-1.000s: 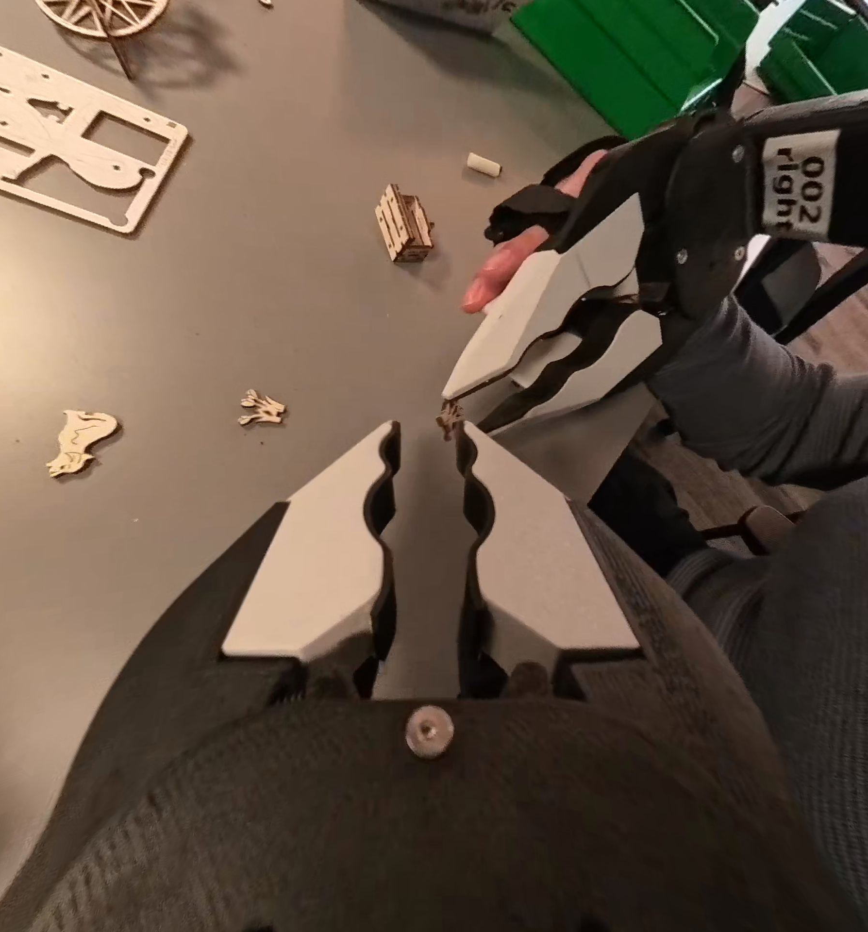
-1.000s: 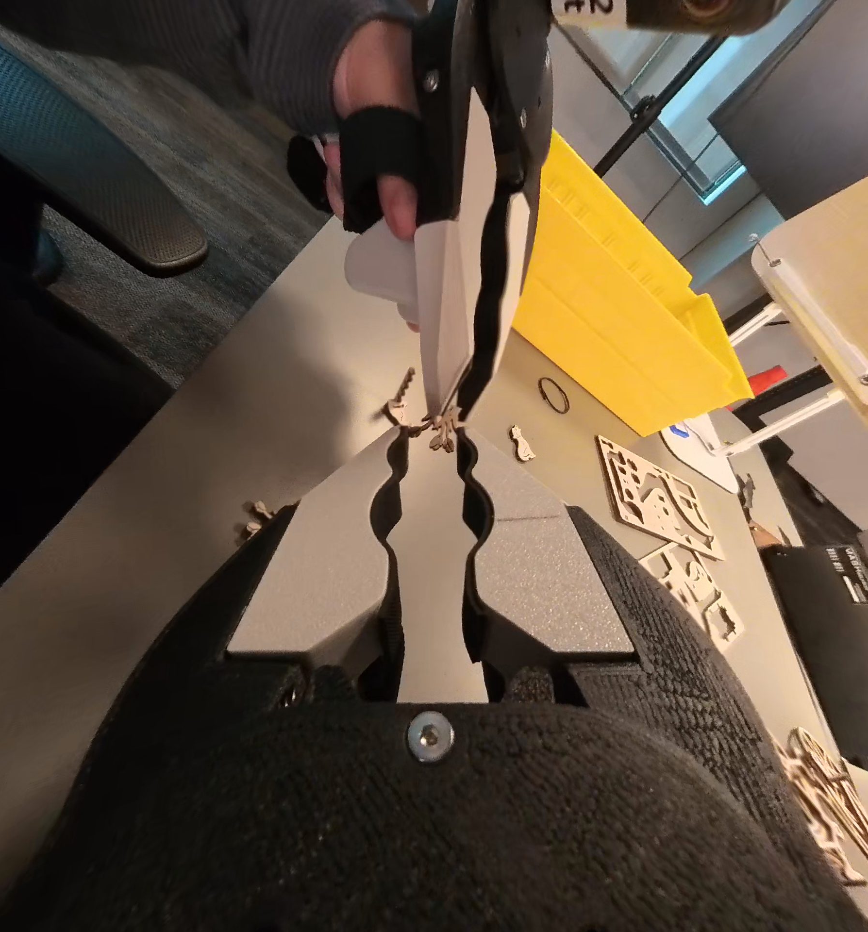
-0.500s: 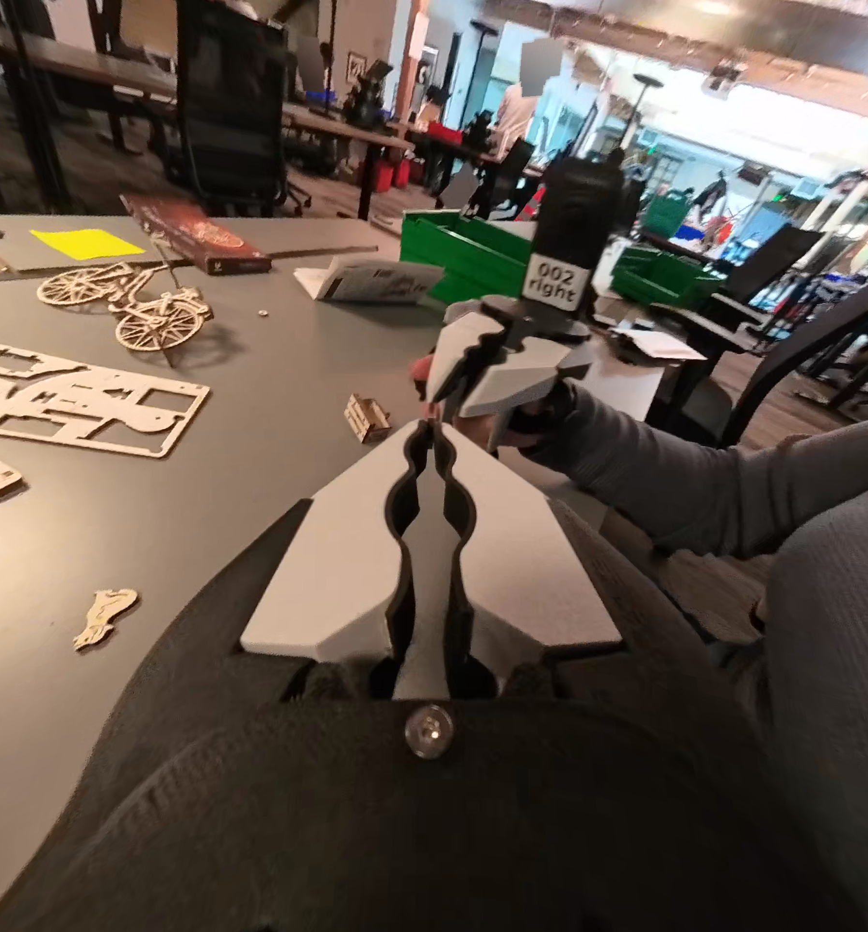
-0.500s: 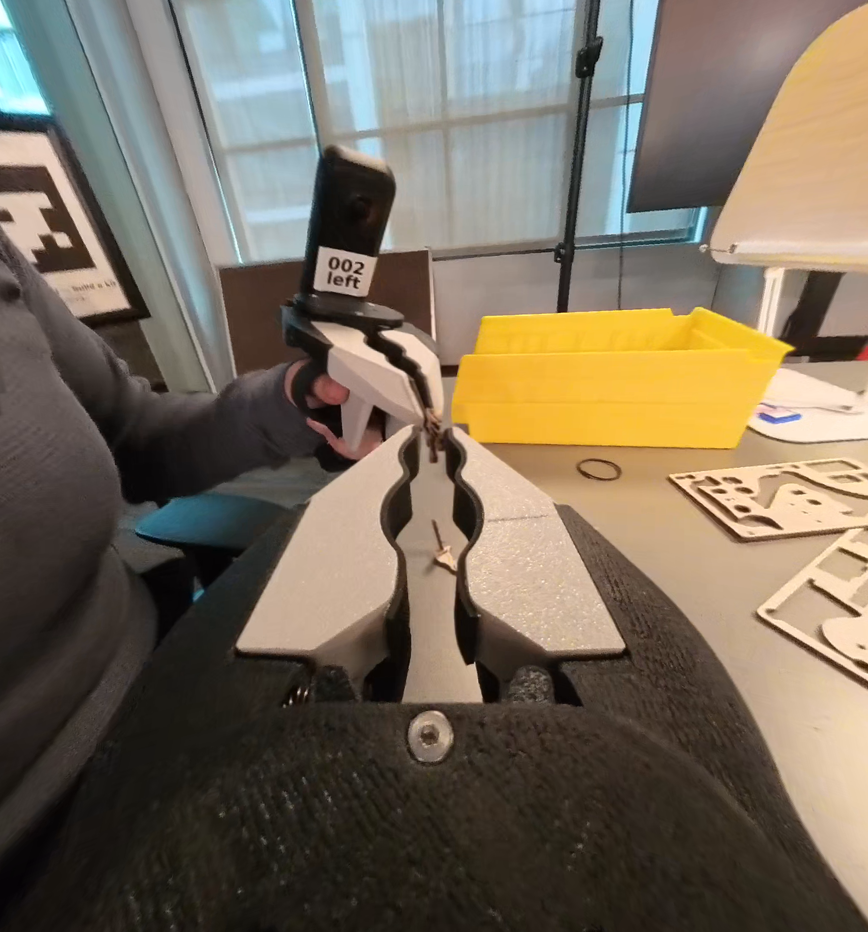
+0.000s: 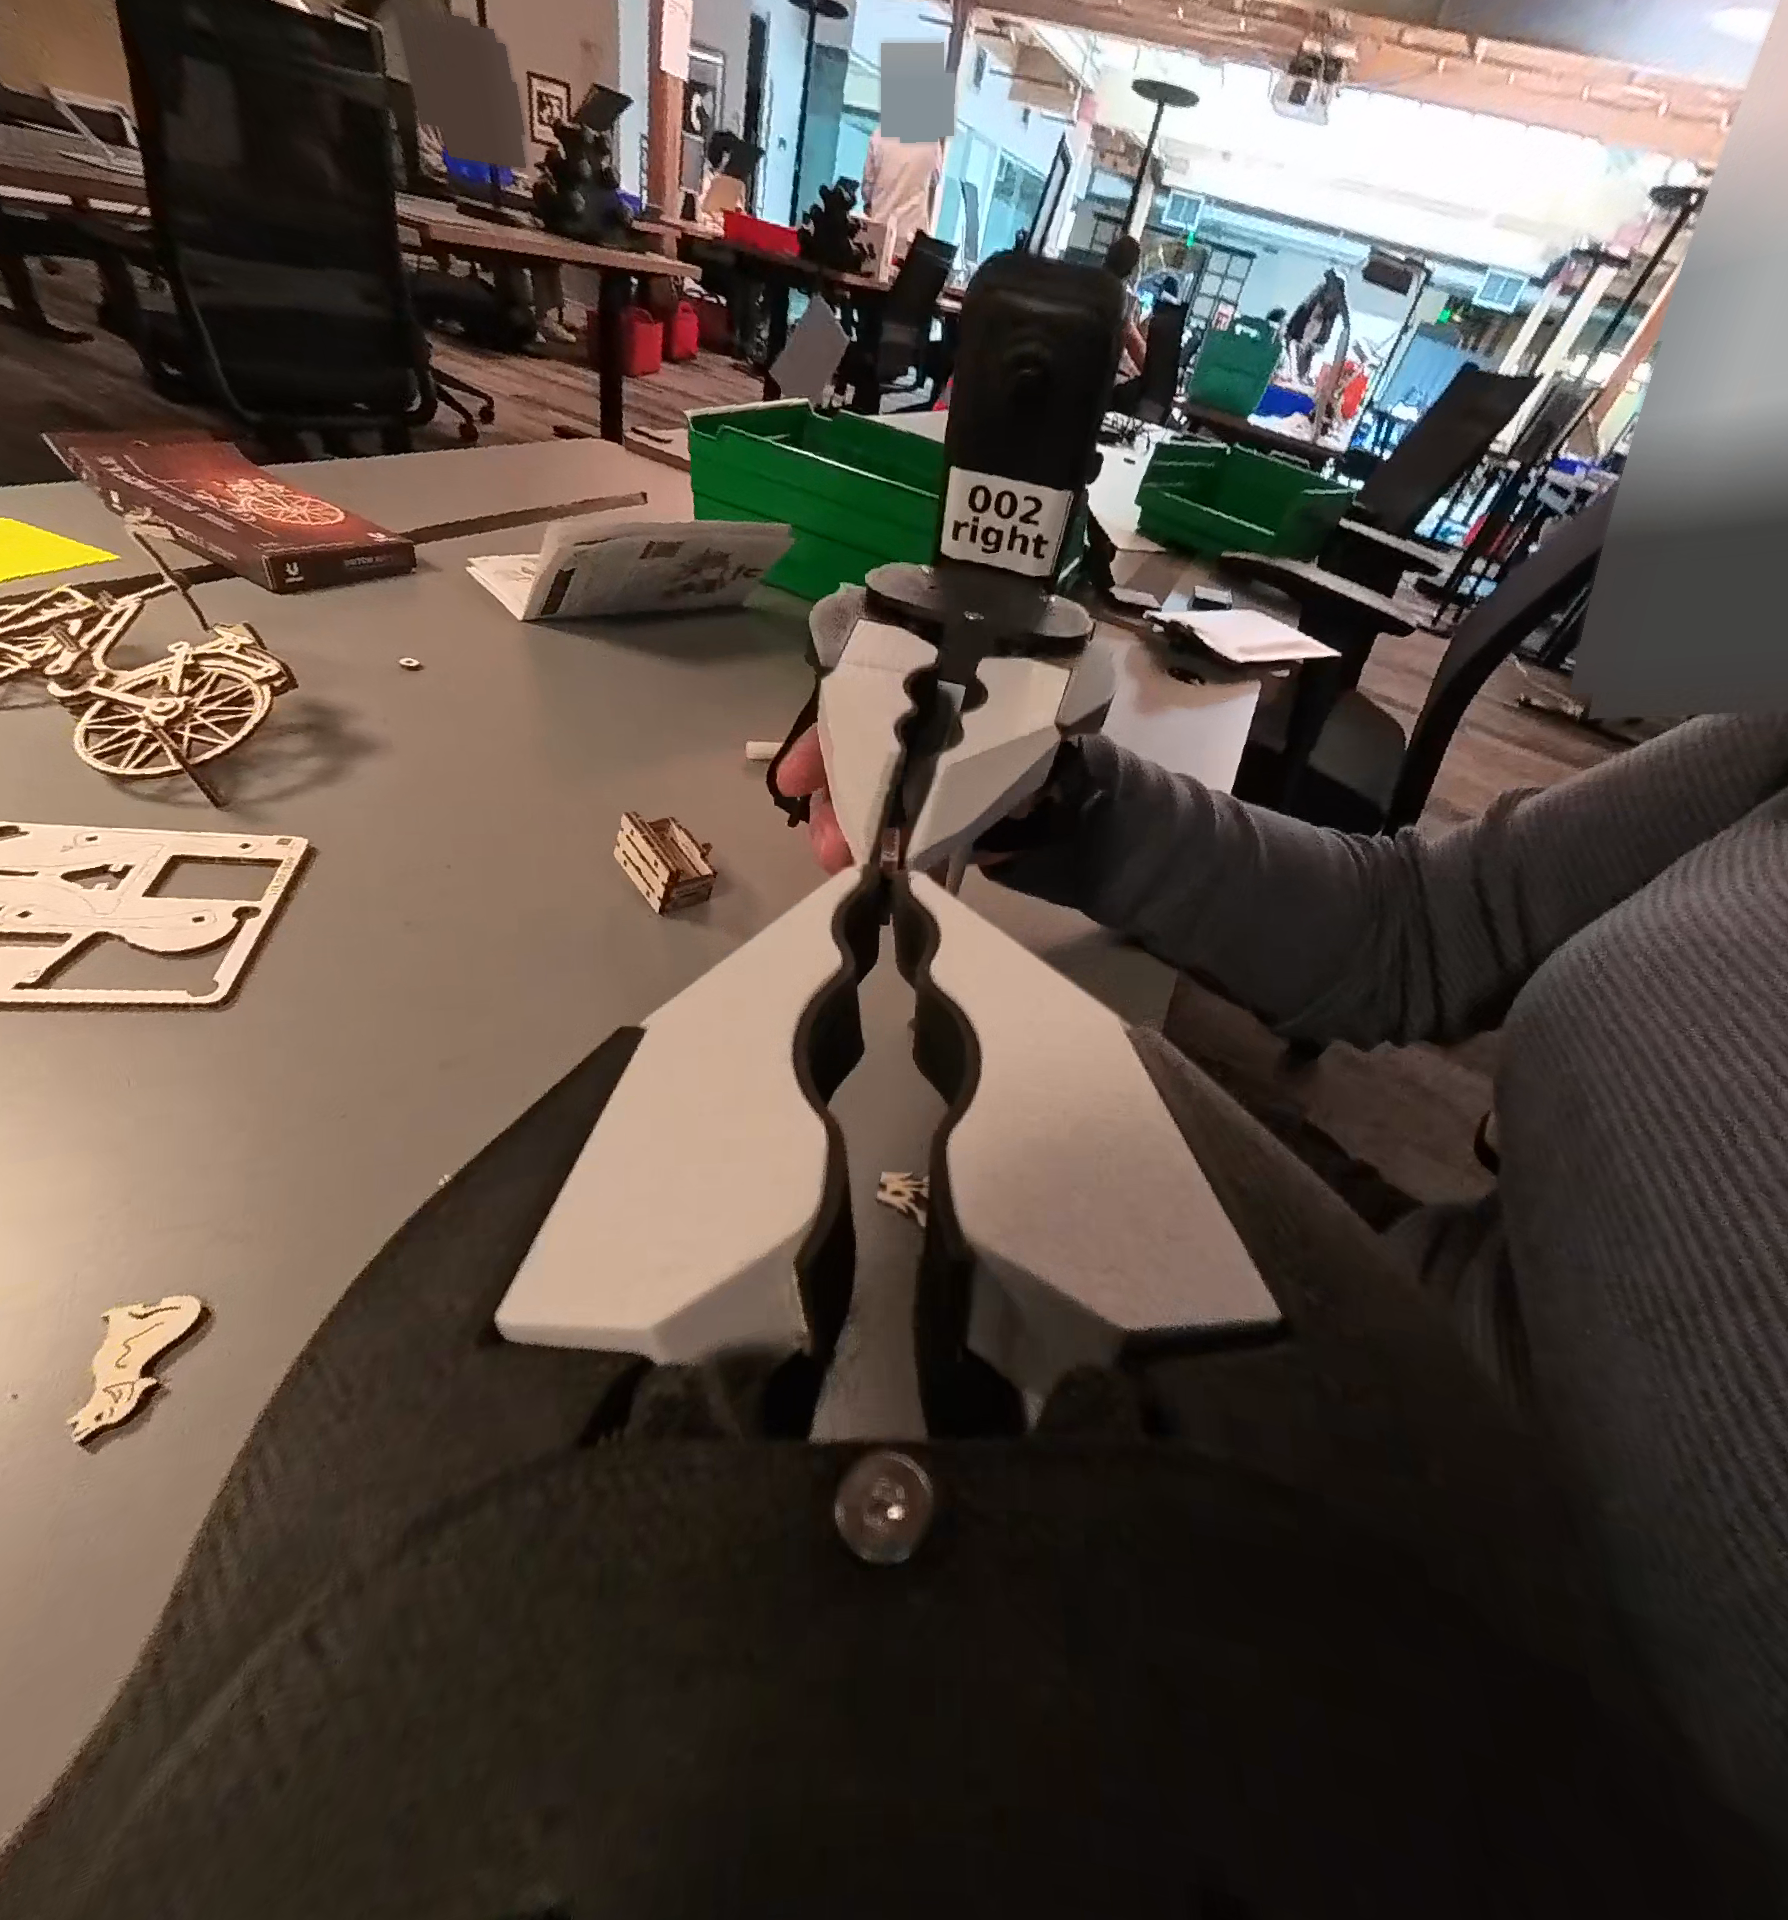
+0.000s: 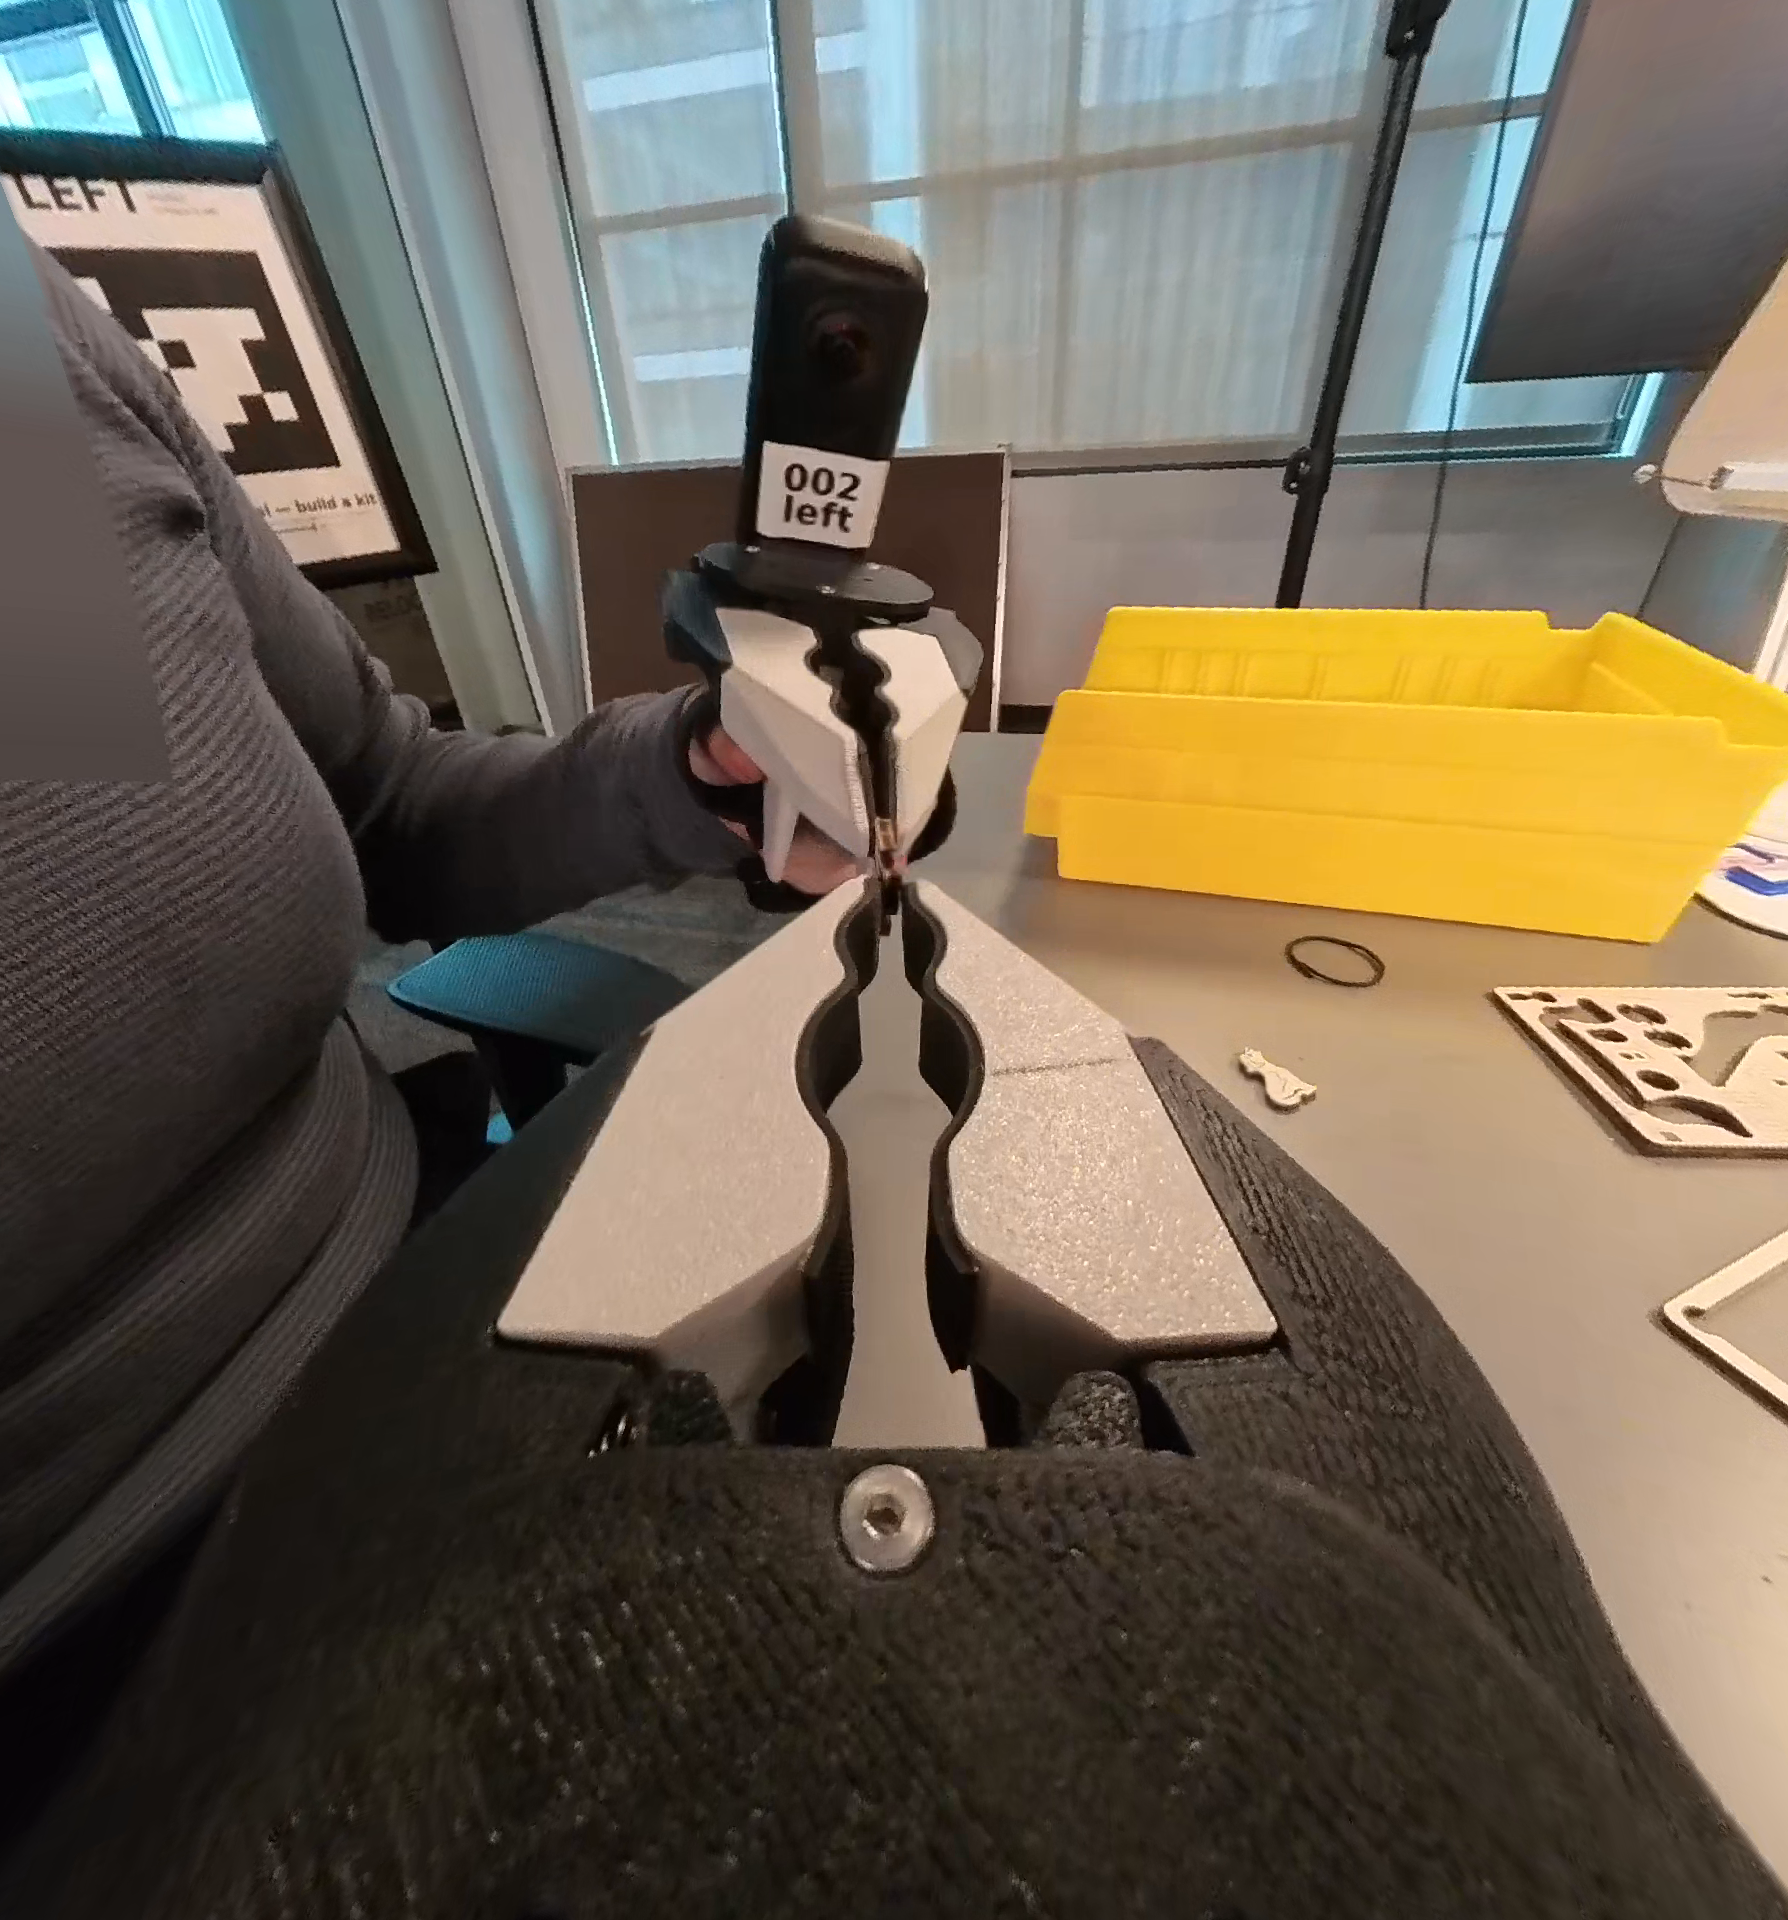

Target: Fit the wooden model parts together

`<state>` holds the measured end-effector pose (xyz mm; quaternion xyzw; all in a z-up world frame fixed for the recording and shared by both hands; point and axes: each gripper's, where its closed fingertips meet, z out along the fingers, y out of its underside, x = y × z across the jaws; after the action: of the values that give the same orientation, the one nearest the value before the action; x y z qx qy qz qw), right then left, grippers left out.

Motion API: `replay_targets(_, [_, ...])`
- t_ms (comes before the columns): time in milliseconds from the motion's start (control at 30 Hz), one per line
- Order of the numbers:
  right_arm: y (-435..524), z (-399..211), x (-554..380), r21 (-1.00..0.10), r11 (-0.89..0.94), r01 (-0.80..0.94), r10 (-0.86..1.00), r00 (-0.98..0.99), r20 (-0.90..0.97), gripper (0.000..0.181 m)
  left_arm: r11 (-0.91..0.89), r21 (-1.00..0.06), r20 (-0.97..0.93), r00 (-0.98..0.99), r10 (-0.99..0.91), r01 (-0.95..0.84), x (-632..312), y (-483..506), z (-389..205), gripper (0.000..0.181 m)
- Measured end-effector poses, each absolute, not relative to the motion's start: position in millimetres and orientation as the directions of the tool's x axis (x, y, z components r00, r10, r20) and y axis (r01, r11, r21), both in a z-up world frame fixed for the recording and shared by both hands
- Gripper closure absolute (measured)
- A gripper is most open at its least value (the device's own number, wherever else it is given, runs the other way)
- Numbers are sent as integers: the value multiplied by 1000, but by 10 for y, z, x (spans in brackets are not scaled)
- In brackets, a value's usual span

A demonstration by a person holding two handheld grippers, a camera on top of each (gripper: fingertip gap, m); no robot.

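Observation:
My left gripper (image 5: 885,885) and my right gripper (image 6: 885,896) are held above the table and face each other, tip to tip. A tiny thin wooden part (image 5: 887,850) is pinched where the tips meet; it also shows in the right wrist view (image 6: 885,834). Both pairs of jaws are nearly closed on it. I cannot tell whether it is one part or two joined. The right gripper (image 5: 890,831) shows in the left wrist view and the left gripper (image 6: 882,821) in the right wrist view. Another small wooden part (image 5: 902,1195) lies on the table below.
On the grey table (image 5: 454,1039) are a wooden bicycle model (image 5: 173,707), a cut-out wooden sheet (image 5: 90,914), a small wooden crate (image 5: 664,873) and a horse-shaped piece (image 5: 131,1361). Green bins (image 5: 817,499) stand behind. A yellow bin (image 6: 1389,790), a rubber band (image 6: 1334,958) and more sheets (image 6: 1700,1070) are nearby. From either gripper's tips it is about 20 centimetres to the horse-shaped piece (image 5: 131,1361). My right wrist view (image 6: 1265,1075) looks at it from another angle.
Both grippers have lifted from pointing down at the table to level, still tip to tip. The small part stays pinched between them.

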<state>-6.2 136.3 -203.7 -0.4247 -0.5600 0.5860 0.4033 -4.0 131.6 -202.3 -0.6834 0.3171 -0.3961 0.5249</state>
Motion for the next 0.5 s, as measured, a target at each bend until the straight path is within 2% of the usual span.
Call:
replay_targets(300, [1315, -2104, -73, -999, -32, 37, 940, -338, -43, 179, -239, -969, 183, 481, -857, -58, -24, 1288, -2072, 181])
replay_targets(367, [1327, -2084, -81, -1000, -3, 19, 948, -319, -9, 171, -271, -962, 228, 498, -837, -16, -40, 1324, -2054, 181])
replay_targets(433, [1371, -2017, -96, -993, 108, -41, 963, -246, 114, 158, -335, -939, 330, 503, -799, 84, -68, 1368, -1982, 181])
replay_targets(500, [1403, -1986, -101, -943, 324, -76, 934, -132, 332, 153, -418, -882, 469, 465, -751, 215, -106, 1404, -1889, 181])
